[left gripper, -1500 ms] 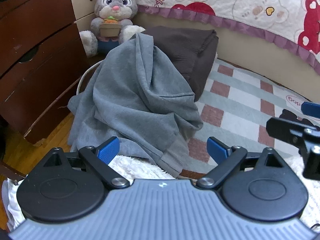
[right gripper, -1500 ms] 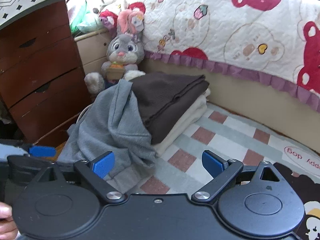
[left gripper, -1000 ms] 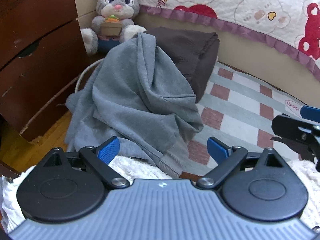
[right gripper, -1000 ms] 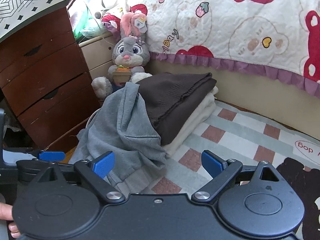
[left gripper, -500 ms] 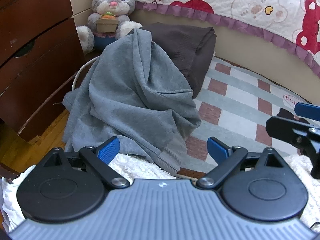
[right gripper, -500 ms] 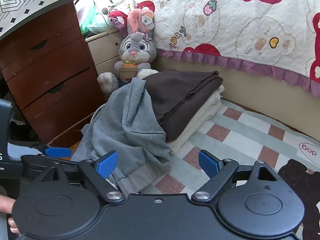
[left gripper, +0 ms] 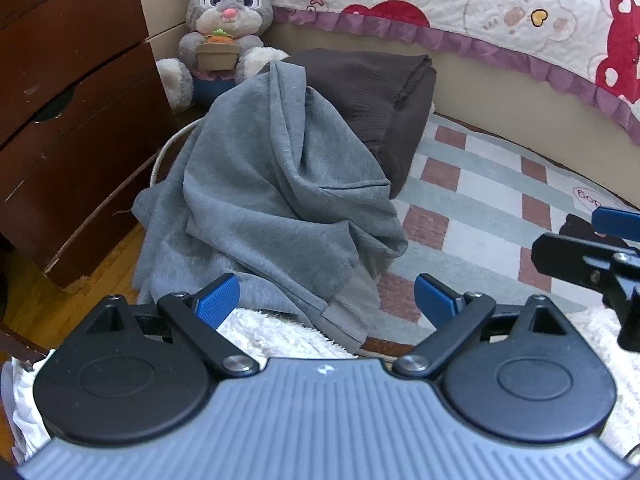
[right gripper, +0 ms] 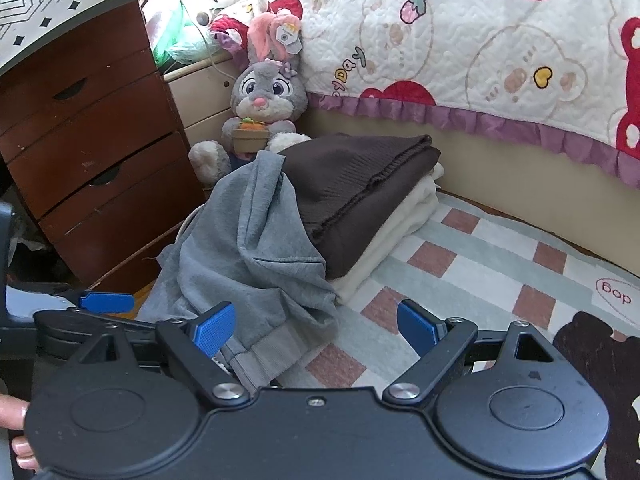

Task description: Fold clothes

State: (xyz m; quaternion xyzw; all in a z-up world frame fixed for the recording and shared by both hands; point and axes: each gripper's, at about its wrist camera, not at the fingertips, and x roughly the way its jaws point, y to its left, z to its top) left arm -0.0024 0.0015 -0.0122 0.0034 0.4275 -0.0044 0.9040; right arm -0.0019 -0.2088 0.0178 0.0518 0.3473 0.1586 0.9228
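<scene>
A crumpled grey sweatshirt (left gripper: 264, 208) (right gripper: 256, 252) lies heaped on the checked rug, its top draped against a folded dark brown garment (left gripper: 372, 92) (right gripper: 352, 176). That brown piece rests on folded cream clothes (right gripper: 404, 216). My left gripper (left gripper: 326, 300) stands open just short of the sweatshirt's ribbed hem, nothing between its blue pads. A white fluffy cloth (left gripper: 276, 334) lies right under it. My right gripper (right gripper: 314, 326) is open too, with the grey hem near its left pad. Each gripper shows at the edge of the other's view.
A dark wooden chest of drawers (left gripper: 68, 112) (right gripper: 88, 152) stands on the left. A plush rabbit (left gripper: 224, 36) (right gripper: 262, 108) sits behind the clothes. A bed with a bear-print quilt (left gripper: 500, 12) (right gripper: 480, 48) borders the far side. The checked rug (left gripper: 480, 200) (right gripper: 480, 256) stretches right.
Both grippers have drifted slightly closer to the clothes pile and the views have shifted a little. The sweatshirt and the folded stack have not moved, and both grippers stay open.
</scene>
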